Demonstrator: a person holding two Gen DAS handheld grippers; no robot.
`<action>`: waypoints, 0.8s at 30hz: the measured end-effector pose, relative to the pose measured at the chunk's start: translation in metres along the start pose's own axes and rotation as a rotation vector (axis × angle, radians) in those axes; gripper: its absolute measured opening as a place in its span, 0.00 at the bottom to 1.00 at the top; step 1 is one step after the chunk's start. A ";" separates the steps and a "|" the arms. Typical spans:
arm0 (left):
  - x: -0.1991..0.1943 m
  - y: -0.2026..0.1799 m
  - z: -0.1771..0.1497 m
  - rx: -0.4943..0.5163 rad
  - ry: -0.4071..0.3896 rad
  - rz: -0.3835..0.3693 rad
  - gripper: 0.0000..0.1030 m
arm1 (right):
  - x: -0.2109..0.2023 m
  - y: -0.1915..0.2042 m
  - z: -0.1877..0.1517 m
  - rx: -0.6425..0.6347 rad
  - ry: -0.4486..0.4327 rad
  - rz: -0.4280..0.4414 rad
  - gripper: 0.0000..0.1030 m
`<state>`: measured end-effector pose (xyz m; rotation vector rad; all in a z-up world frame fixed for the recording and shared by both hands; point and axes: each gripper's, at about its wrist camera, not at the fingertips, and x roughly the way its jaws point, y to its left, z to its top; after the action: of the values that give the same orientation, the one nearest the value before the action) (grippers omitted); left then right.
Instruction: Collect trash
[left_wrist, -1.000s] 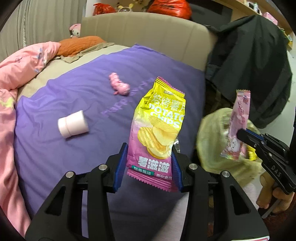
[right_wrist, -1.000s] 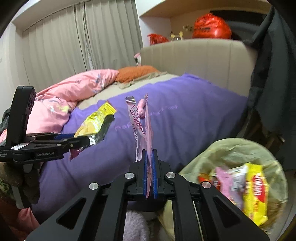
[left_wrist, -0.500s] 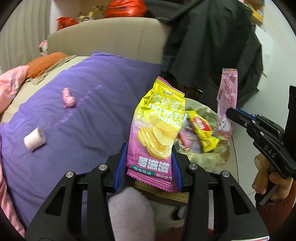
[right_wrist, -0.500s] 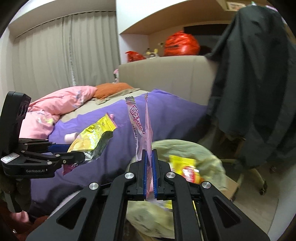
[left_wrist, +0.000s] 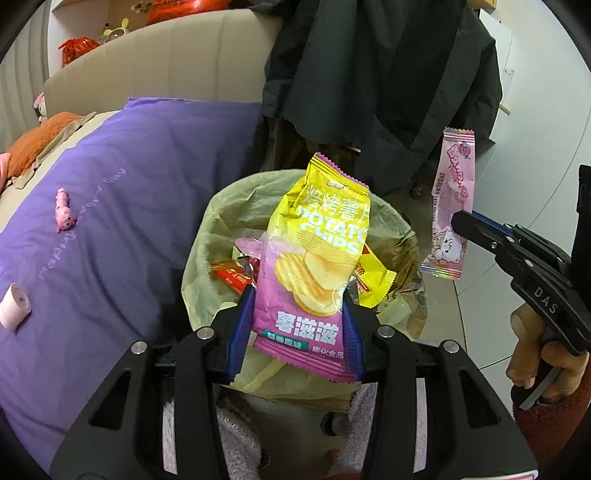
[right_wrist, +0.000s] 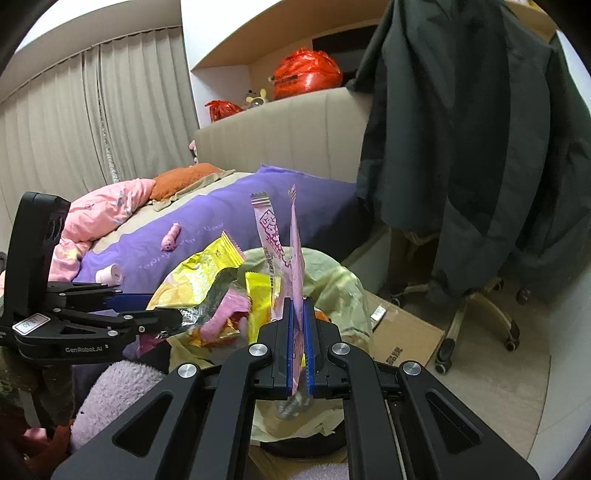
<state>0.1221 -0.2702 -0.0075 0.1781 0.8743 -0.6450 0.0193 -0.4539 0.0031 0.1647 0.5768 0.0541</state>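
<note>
My left gripper (left_wrist: 297, 325) is shut on a yellow and pink potato chips bag (left_wrist: 317, 266), held upright right over the bin lined with a pale yellow bag (left_wrist: 207, 236). Several wrappers lie inside that bin. My right gripper (right_wrist: 300, 343) is shut on a thin pink snack wrapper (right_wrist: 295, 251), standing on edge above the bin's near rim (right_wrist: 343, 291). In the left wrist view the right gripper (left_wrist: 476, 229) hangs to the right of the bin with the pink wrapper (left_wrist: 450, 206). The chips bag (right_wrist: 199, 273) and the left gripper (right_wrist: 173, 317) show at the left of the right wrist view.
The purple bed cover (left_wrist: 122, 206) carries a small pink toy (left_wrist: 64, 216) and a pink-white cup (left_wrist: 14, 306). A dark coat (right_wrist: 461, 147) hangs over an office chair (right_wrist: 476, 314) behind the bin. A flat cardboard piece (right_wrist: 402, 336) lies on the floor.
Both grippers swung from over the bed to the bin, each keeping its wrapper. The chips bag now hangs over the bin's opening and the pink wrapper is beside it.
</note>
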 end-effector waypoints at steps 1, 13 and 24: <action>0.003 0.000 0.000 0.005 0.003 0.008 0.40 | 0.002 -0.001 -0.001 0.002 0.003 0.004 0.07; 0.071 0.011 0.015 0.133 0.108 0.061 0.40 | 0.091 -0.006 0.002 -0.060 0.164 0.020 0.07; 0.078 0.027 0.019 0.071 0.130 -0.058 0.40 | 0.117 -0.017 0.004 -0.055 0.188 0.021 0.07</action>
<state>0.1868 -0.2917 -0.0576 0.2615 0.9847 -0.7253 0.1193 -0.4595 -0.0594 0.1124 0.7605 0.1063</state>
